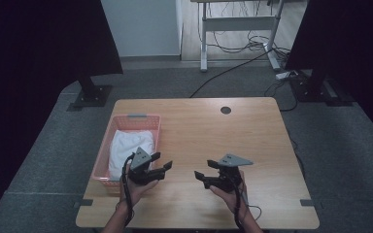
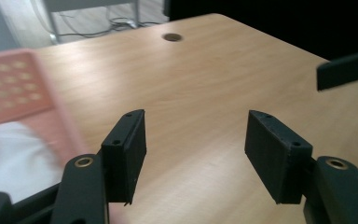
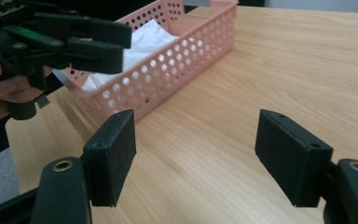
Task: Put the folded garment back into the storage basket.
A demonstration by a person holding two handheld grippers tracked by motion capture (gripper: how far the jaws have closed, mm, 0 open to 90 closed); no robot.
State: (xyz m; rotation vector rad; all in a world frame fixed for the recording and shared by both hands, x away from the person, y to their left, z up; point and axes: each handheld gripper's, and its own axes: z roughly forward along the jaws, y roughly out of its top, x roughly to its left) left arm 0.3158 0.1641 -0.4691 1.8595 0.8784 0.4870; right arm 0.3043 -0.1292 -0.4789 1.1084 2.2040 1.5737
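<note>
Left tool (image 1: 164,164) jaws spread, nothing held, beside pink basket (image 1: 106,154), right tool (image 1: 205,171) jaws spread over bare tabletop (image 1: 252,141), white cloth (image 1: 128,145) lying inside basket at tabletop's left edge

Grey carpet floor (image 1: 39,160) — white desk frame (image 1: 238,24), cables (image 1: 233,46) behind

The table (image 1: 252,145) is viewed from above, while the basket (image 3: 186,51) is seen close by both gripper views.

Two hands low in the high view, left gripper (image 1: 161,162) and right gripper (image 1: 205,169) facing each other, jaws spread wide, nothing held
</note>
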